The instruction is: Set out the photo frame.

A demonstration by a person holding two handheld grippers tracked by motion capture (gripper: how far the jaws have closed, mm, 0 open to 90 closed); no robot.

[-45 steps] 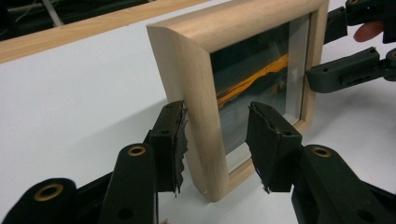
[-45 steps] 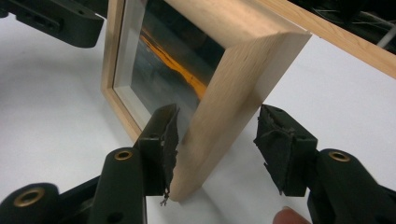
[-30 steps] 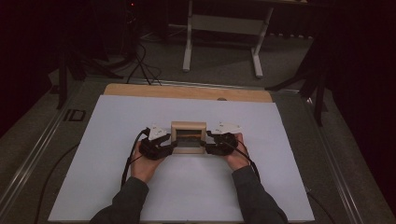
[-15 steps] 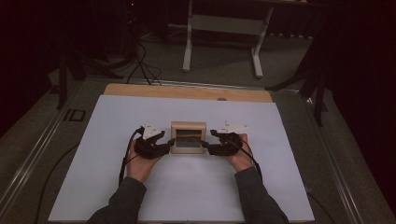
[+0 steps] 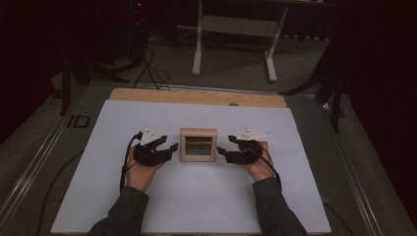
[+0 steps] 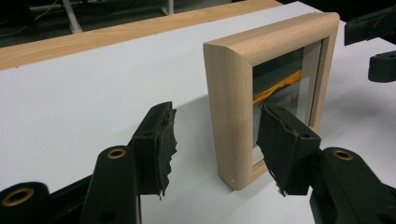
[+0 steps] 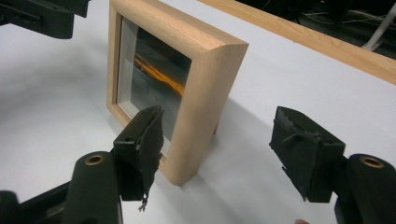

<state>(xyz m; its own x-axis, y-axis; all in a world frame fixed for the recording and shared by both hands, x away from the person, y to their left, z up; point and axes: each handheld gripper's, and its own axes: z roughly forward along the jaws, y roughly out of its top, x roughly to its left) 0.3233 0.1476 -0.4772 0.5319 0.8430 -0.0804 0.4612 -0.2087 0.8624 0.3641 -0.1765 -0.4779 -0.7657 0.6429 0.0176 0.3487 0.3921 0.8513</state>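
The wooden frame [image 5: 198, 144] stands upright on the desk [image 5: 305, 196] at centre frame, both the left tool [image 5: 169, 148] and right tool [image 5: 222, 151] released beside it; a stray nudge could topple it.

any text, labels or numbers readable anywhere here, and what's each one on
"ID" - dark letters on the grey floor strip left of the white table sheet, seen in the high view; it reads about so, small and dim.
Light wooden picture frame: no lettering on it; its glass shows an orange-streaked dark picture, no words.
Grey three-cornered plates on the grippers: small dark marks, too small to read.
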